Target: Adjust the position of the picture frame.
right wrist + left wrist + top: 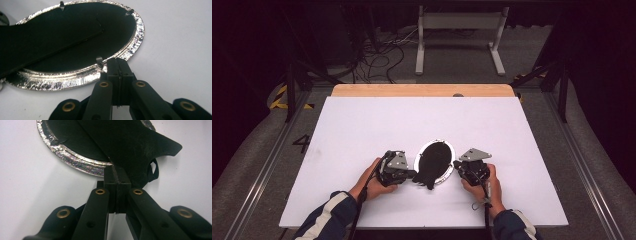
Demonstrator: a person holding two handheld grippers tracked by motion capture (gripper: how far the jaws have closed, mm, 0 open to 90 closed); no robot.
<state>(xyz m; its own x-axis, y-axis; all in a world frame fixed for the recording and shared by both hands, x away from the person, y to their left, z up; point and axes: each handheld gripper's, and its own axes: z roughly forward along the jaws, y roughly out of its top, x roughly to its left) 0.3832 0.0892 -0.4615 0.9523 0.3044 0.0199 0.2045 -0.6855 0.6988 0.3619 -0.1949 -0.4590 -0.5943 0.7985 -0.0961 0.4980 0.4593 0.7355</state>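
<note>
An oval picture frame (pixel 434 162) lies face down near the front middle of the white table (pixel 362 130), its silvery rim ringing a black backing board (pixel 82 40). Small metal tabs (pixel 99 60) stand along the rim, and a black fold-out stand (pixel 140 147) reaches from the backing toward the near-left edge, where it overhangs the rim.

The left gripper (pixel 117 173) sits just left of the frame. Its jaws are pressed together at the near edge of the stand, and it looks clenched on that flap, though how much of it is pinched I cannot tell. The right gripper (pixel 119 65) sits just right of the frame with its jaws clamped tight together, tips touching or almost touching the rim beside one tab; nothing is between them.

The step in hand appears to be work on the back of the frame: one side steadied at the rim while the stand is handled. The next move probably calls for lifting or swinging the stand clear, with the right tips pressing the rim down so the light frame does not slide or tip.
</note>
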